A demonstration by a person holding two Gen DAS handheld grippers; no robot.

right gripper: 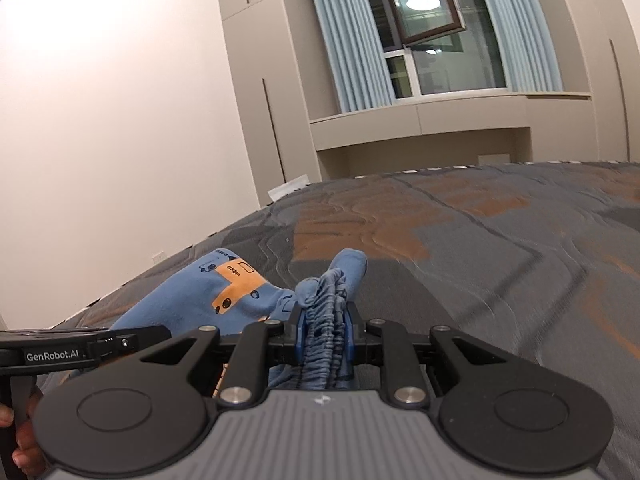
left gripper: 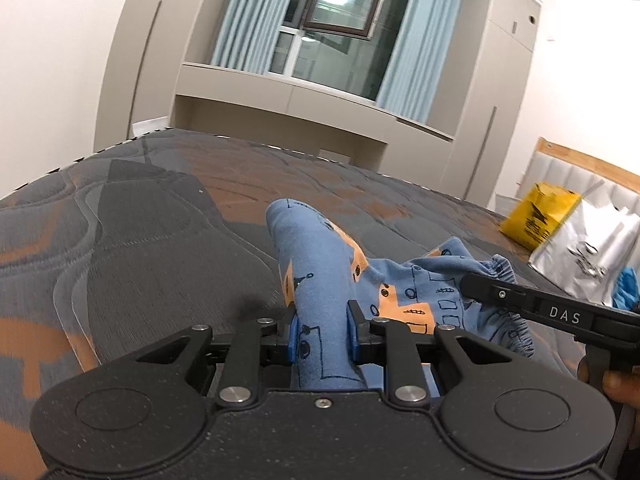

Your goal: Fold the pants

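Note:
Small blue pants (left gripper: 320,264) with orange printed patches hang between both grippers above the grey and orange bed (left gripper: 160,216). My left gripper (left gripper: 324,334) is shut on a leg of the pants, which sticks up past the pads. In the right wrist view my right gripper (right gripper: 324,336) is shut on the gathered elastic waistband (right gripper: 326,320). The rest of the pants (right gripper: 224,292) stretches off to the left toward the left gripper's body (right gripper: 80,348). The right gripper's body (left gripper: 560,312) shows at the right of the left wrist view.
A yellow bag (left gripper: 536,216) and a white plastic bag (left gripper: 588,252) lie on the bed near the padded headboard (left gripper: 580,176). Beige cabinets, a window with blue curtains (right gripper: 424,32) and a white wall stand beyond the bed's far edge.

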